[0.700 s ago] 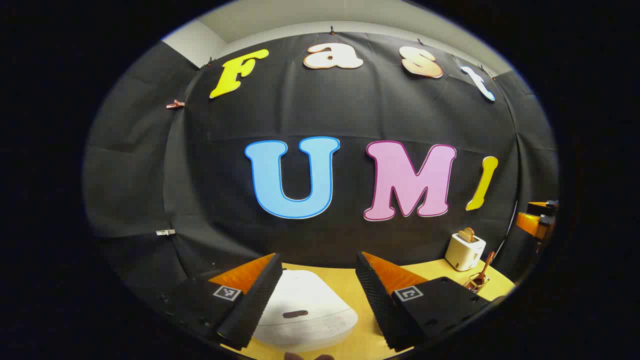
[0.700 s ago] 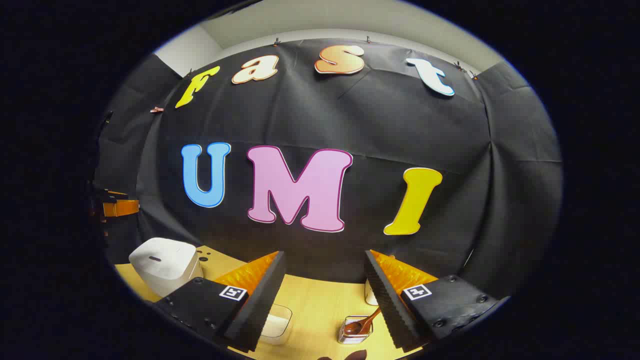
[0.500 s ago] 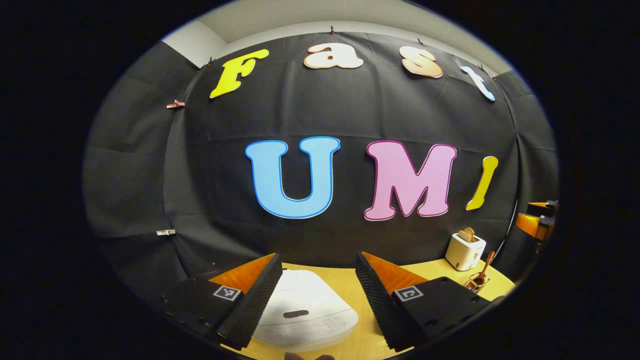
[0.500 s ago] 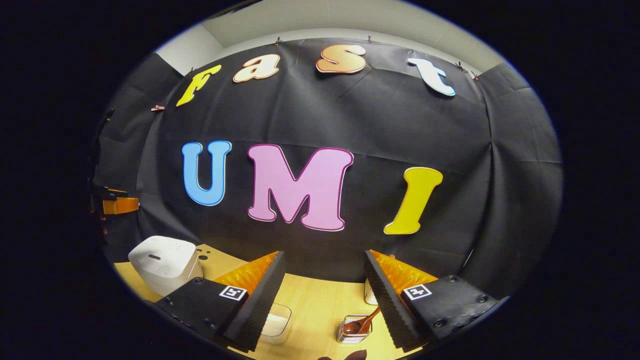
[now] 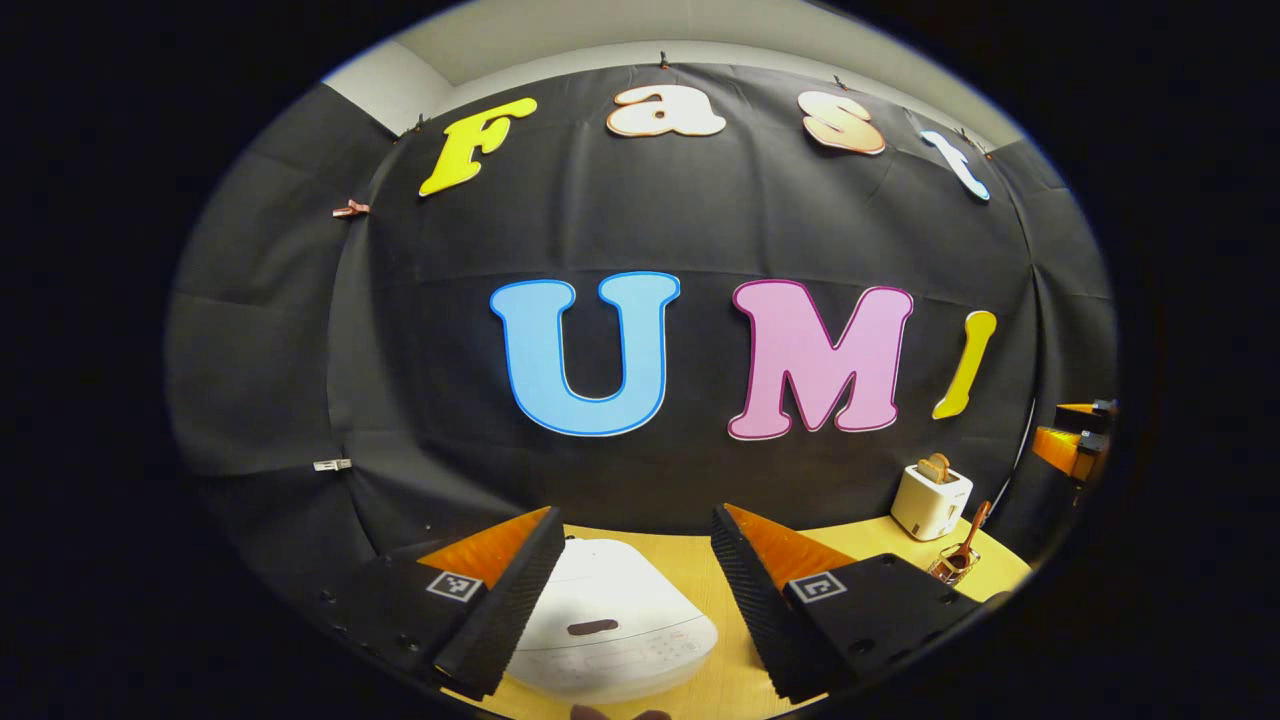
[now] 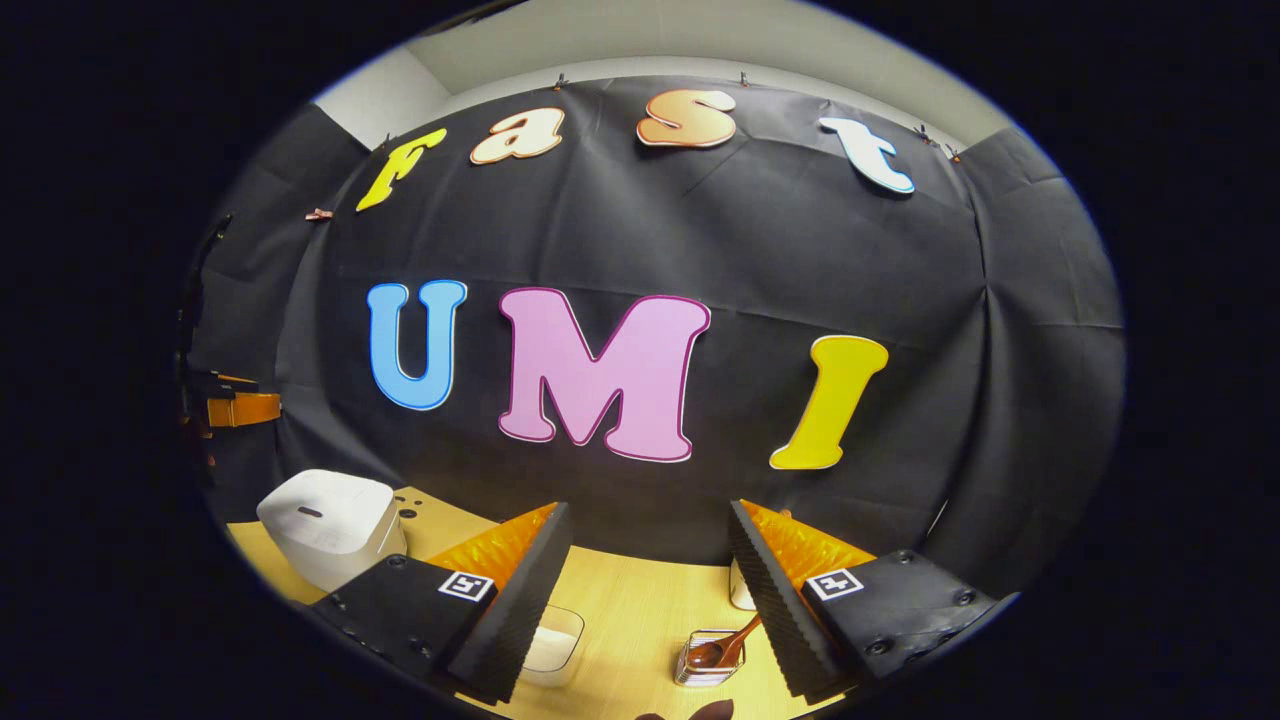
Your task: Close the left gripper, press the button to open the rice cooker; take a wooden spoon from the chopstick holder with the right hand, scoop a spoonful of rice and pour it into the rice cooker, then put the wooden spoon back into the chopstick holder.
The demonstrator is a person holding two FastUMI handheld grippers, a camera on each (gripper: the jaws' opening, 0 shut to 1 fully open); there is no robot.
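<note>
Left gripper [image 5: 630, 590] released, jaws wide, above closed white domed rice cooker [image 5: 610, 625]: likely lining up button press. Right gripper [image 6: 650, 590] released, empty, facing brown wooden spoon [image 6: 722, 648] leaning in clear chopstick holder [image 6: 706, 668].

Very little is changing. In the left gripper view the white rice cooker [image 5: 610, 625] is sitting slightly lower between the fingers than before, more of its control panel showing. In the right gripper view it [image 6: 328, 522] is edging slightly upward.
</note>
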